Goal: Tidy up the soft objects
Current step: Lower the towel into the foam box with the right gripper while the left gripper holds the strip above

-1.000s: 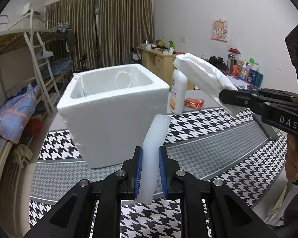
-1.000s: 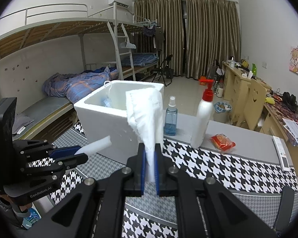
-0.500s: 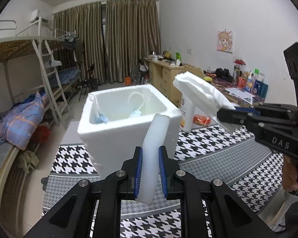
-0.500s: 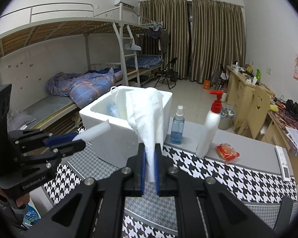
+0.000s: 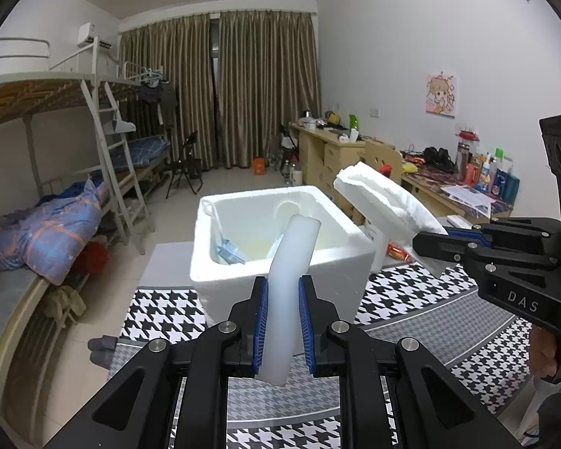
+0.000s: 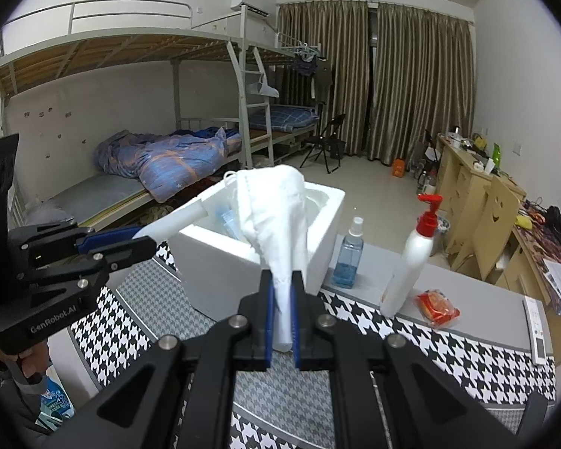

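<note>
Both tools are being kept closed on soft things. Between the narrow-set pads of the left tool (image 5: 283, 321) a white foam strip (image 5: 290, 284) is being pinched near its lower end; between the pads of the right tool (image 6: 281, 312), closed as far as they go, a white face mask (image 6: 276, 220) is being held by its gathered lower edge.

The strip is being carried with its long axis running up and away from its tool, bowing slightly, its free end pointing over the open white foam box (image 5: 280, 224) just ahead. The mask is being held upright, its long axis rising out of the pads, its bunched top leaning toward the same box, which stands on the houndstooth-covered surface (image 6: 411, 333).

Both things are judged to be very light, limp and easily squashed. The strip is probably being flexed by its own length, so a hold nearer its middle would steady it. The mask is best taken by a folded edge, as is being done; its ear loop (image 6: 230, 177) could snag on the box rim.
</note>
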Demonstrator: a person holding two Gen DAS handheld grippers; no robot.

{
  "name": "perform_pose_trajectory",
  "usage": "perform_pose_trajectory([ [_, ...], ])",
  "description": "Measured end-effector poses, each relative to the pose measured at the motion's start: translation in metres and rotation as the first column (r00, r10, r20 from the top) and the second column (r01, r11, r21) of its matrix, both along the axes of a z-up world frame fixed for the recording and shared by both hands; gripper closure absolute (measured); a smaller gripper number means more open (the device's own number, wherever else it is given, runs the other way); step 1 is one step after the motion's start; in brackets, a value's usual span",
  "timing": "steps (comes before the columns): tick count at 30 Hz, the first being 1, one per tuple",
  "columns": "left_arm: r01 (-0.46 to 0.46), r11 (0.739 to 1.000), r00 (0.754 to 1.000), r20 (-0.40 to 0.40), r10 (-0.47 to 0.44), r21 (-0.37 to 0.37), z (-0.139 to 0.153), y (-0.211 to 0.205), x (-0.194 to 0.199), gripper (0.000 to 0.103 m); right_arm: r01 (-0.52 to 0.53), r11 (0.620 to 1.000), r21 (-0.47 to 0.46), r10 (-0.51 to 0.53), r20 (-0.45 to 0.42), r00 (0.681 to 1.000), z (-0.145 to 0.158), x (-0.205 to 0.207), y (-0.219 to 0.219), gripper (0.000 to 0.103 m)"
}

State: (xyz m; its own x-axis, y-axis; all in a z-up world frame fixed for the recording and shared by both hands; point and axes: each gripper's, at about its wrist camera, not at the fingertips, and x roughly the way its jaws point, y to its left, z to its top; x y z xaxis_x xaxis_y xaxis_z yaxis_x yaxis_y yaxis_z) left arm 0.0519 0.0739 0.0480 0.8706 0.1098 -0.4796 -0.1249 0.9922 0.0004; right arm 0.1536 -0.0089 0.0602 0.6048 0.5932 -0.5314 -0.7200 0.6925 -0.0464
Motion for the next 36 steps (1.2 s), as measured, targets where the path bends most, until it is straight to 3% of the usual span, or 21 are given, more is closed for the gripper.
perform_pose_trajectory([
  [36, -0.093, 0.995, 0.995, 0.032, 0.095, -0.043, 0.01, 0.025, 0.016, 0.085, -0.032, 0.999, -0.03, 0.031, -0.013, 0.999, 0.0, 0.028, 0.048, 0.092],
])
